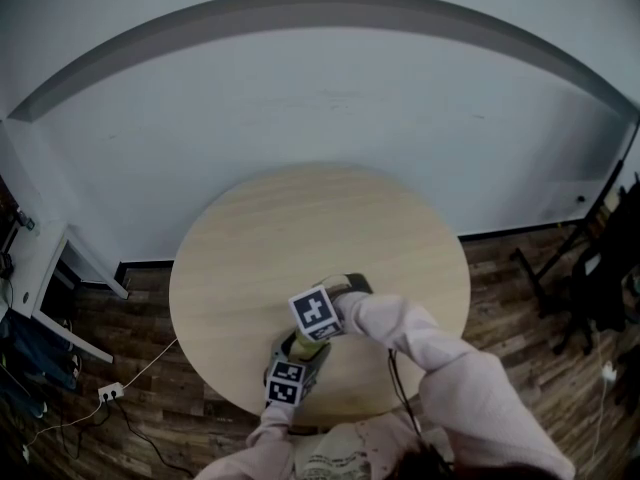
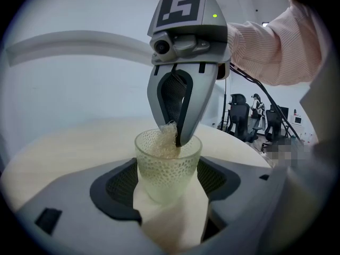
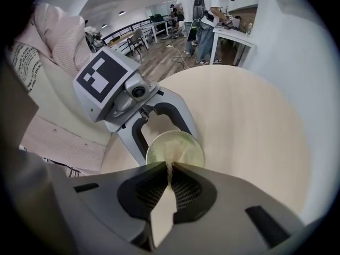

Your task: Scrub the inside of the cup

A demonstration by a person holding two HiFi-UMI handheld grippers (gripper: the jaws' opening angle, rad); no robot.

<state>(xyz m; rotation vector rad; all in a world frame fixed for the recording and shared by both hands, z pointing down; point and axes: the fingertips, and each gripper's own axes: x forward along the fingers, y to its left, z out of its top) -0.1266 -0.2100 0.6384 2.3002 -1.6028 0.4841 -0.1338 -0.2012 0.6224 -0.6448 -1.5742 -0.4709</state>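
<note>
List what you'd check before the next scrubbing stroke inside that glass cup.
1. Cup clamped between the left gripper jaws: ok.
2. Scrubbing pad pinched in the right gripper jaws: ok.
3. Pad already inside the cup's mouth: ok.
4. Right gripper coming in from above the cup: ok.
5. Pad reaching the cup's bottom: cannot tell.
6. Cup resting on the table: cannot tell.
</note>
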